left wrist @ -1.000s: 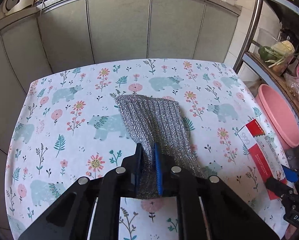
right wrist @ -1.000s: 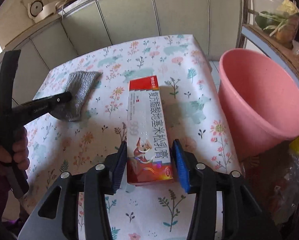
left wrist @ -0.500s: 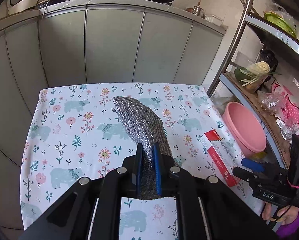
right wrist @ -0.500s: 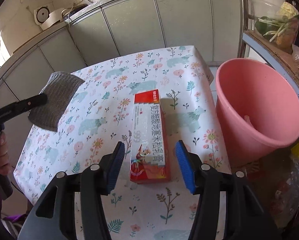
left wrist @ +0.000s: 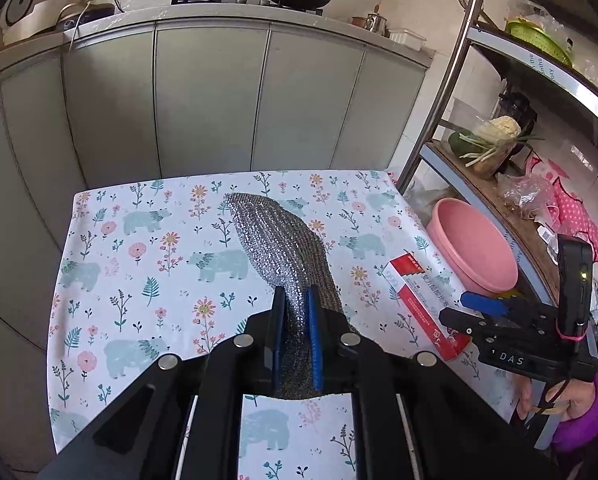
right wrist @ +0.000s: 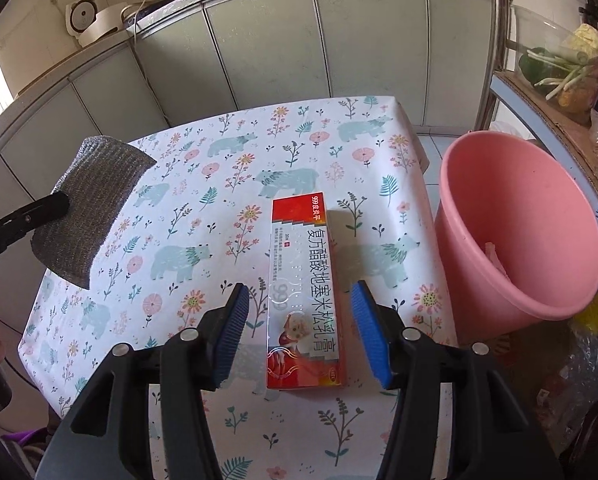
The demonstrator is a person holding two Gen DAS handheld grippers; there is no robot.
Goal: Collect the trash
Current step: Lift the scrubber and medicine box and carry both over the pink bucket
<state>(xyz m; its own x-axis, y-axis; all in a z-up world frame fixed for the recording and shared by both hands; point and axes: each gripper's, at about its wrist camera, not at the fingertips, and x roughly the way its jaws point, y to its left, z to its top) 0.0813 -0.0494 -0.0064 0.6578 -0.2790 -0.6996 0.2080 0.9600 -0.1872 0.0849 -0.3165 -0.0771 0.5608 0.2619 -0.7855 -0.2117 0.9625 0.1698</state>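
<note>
Left tongs [left wrist: 295,312] grip the silver scouring cloth [left wrist: 283,248] at mid-frame; right tongs [right wrist: 299,328], released and just widened, straddle the red box [right wrist: 305,300] at lower centre.

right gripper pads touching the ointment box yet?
Apart. The right wrist view shows tablecloth on both sides between the right gripper pads and the ointment box.

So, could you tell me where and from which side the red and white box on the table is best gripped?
Grip the red and white box across its narrow width, near the end closest to the right tongs, coming down from above. It lies flat on the tablecloth with its long sides already lined up between the open pads, which are not yet touching it.
</note>
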